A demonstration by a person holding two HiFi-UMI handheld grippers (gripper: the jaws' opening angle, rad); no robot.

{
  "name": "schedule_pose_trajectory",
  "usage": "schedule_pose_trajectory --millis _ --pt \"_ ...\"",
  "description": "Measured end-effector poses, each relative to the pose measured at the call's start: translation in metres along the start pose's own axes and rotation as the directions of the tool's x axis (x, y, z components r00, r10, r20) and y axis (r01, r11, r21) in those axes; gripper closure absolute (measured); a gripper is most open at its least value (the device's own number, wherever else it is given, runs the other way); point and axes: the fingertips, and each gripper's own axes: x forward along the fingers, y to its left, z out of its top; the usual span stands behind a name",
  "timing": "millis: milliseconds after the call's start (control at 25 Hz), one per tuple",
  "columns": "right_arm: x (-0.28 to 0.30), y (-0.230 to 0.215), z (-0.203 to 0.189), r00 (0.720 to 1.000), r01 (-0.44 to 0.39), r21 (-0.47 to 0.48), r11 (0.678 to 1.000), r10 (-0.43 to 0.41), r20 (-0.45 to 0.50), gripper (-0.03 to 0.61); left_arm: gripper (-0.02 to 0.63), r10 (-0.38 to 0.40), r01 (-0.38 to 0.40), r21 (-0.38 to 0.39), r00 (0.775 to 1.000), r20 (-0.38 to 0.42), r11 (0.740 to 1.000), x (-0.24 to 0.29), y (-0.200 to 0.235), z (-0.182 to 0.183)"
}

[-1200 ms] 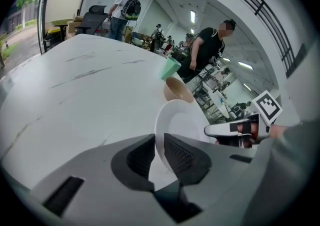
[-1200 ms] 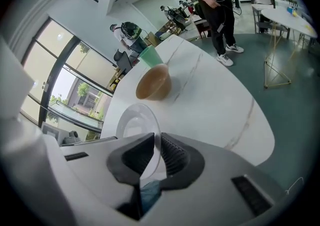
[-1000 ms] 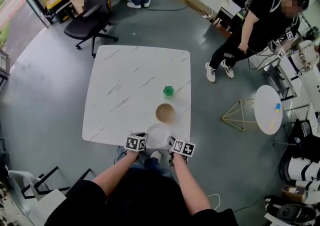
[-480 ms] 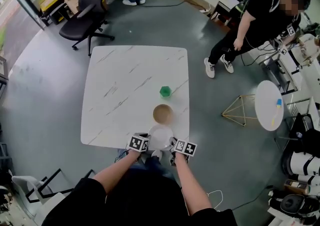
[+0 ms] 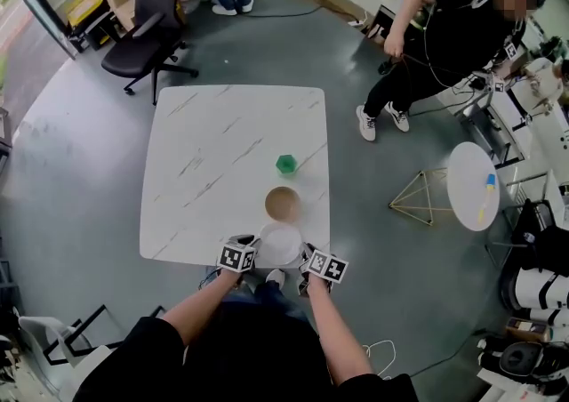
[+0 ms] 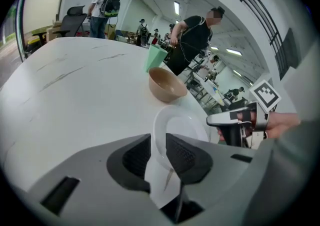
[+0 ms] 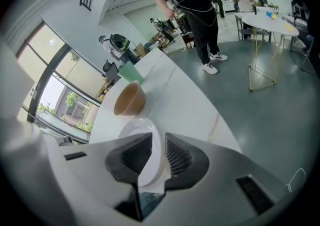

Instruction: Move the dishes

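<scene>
A white plate lies at the near edge of the white marble table. My left gripper is at its left rim and my right gripper at its right rim. Both pairs of jaws have just been opening. In the left gripper view the plate rim runs between the left gripper pads with a gap showing. In the right gripper view the plate rim likewise stands loose inside the right gripper. Beyond it are a tan bowl and a green cup.
A black office chair stands beyond the table's far left corner. To the right are a gold wire stand and a small round white table. A person in black stands at the back right.
The plate and both grippers have kept their places at the near table edge. The person in black at the back right has shifted stance.
</scene>
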Motion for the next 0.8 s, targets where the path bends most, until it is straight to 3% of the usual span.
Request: schedule_pose_trajectory --millis 200,440,520,680,800 --pt "-0.04 0.016 0.019 0.993 -0.042 -0.09 0.995 0.052 0.109 0.499 0.525 0.019 -0.011 -0.063 0.992 0.128 0.998 -0.044 -0.009 0.006" --pt "-0.095 0.061 0.016 0.974 -0.048 -0.312 0.949 0.114 0.197 0.547 0.595 -0.002 -0.039 0.127 0.951 0.31 0.991 -0.108 -0.061 -0.003" --pt "-0.116 0.087 0.01 0.964 -0.065 -0.376 0.924 0.155 0.215 0.558 0.595 -0.015 -0.042 0.146 0.929 0.37 0.988 -0.132 -0.079 0.002" --pt "-0.148 0.146 0.005 0.941 -0.074 -0.481 0.873 0.222 0.257 0.561 0.595 -0.145 0.028 0.242 0.864 0.483 0.97 -0.173 -0.122 0.031" --pt "-0.171 0.194 -0.001 0.913 -0.07 -0.534 0.843 0.269 0.306 0.561 0.595 -0.155 -0.016 0.286 0.811 0.564 0.958 -0.212 -0.137 0.052"
